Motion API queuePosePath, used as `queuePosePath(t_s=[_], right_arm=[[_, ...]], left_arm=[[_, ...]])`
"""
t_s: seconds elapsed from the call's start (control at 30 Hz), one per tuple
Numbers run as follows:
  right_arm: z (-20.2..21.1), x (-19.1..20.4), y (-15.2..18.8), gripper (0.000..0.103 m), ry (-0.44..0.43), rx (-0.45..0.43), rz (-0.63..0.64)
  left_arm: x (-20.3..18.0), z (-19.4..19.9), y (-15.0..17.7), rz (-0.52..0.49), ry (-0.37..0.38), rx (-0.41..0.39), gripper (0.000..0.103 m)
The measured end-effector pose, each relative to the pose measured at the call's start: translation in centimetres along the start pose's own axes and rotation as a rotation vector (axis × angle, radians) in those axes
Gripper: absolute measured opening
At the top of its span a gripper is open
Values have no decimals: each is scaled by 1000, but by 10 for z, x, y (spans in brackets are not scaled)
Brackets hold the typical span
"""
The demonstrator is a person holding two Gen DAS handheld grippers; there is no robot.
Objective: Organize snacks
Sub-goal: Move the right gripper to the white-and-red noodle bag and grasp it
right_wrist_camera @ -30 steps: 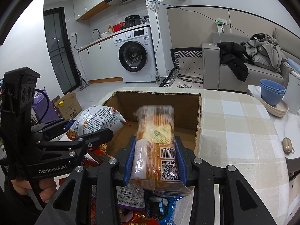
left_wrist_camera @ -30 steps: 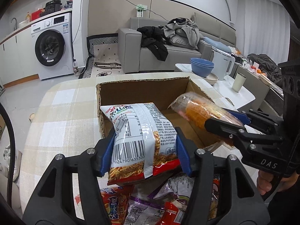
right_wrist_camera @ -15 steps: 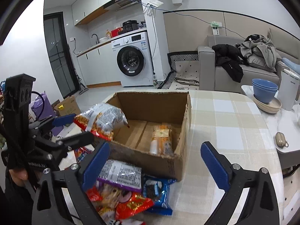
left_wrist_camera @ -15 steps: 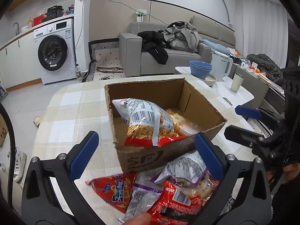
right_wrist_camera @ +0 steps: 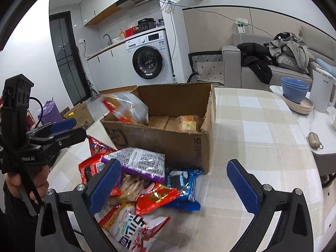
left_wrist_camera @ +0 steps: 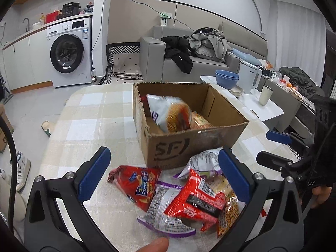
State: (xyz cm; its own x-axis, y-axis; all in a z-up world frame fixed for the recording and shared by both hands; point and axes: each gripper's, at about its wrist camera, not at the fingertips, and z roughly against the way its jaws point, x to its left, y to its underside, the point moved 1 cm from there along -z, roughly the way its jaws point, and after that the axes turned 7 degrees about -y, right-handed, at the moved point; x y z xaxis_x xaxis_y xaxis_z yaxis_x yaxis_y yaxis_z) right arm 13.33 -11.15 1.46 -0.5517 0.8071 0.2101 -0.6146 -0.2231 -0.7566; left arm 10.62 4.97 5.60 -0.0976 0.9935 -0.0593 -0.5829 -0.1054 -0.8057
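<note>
An open cardboard box (left_wrist_camera: pixel 178 147) (right_wrist_camera: pixel 159 140) stands on the checked table. A white and red snack bag (left_wrist_camera: pixel 170 113) (right_wrist_camera: pixel 126 107) leans inside it at the left, beside an orange cracker pack (left_wrist_camera: pixel 199 121) (right_wrist_camera: pixel 189 122). A pile of snack packets (left_wrist_camera: pixel 184 197) (right_wrist_camera: pixel 136 180) lies in front of the box. My left gripper (left_wrist_camera: pixel 163 174) is open and empty above the pile; it also shows in the right wrist view (right_wrist_camera: pixel 69 130). My right gripper (right_wrist_camera: pixel 172 184) is open and empty over the pile's right side; it also shows in the left wrist view (left_wrist_camera: pixel 275 147).
Blue bowls (right_wrist_camera: pixel 295 92) on a plate, a white kettle (right_wrist_camera: pixel 323 92) and a cup (left_wrist_camera: pixel 265 94) stand on a side table to the right. A small pouch (right_wrist_camera: pixel 314 139) lies near the table edge. A sofa (left_wrist_camera: pixel 189 63) and washing machine (left_wrist_camera: pixel 67 52) are behind.
Both grippers let go of their snacks into the box, opened wide, and drew back toward the pile in front of the box. The white and red bag has settled lower inside.
</note>
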Motion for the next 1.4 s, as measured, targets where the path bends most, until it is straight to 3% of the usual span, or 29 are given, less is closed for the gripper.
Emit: queuePosePath(t_s=[0.27,0.57,1.17,1.4], right_arm=[[1,7,20,102,-7,34,-2],[-6,18,34,102,-24,131,26],[-43,49,58,102,-27,328,66],[-47,51,61,102,-27,360,63]], left_arm=[[-2,13,26,-20,-5,33,102],[0,14,38,-13,1,73,102],[-3,0,39,-54,20,128,102],[-5,-3,40,-63,23,129,102]])
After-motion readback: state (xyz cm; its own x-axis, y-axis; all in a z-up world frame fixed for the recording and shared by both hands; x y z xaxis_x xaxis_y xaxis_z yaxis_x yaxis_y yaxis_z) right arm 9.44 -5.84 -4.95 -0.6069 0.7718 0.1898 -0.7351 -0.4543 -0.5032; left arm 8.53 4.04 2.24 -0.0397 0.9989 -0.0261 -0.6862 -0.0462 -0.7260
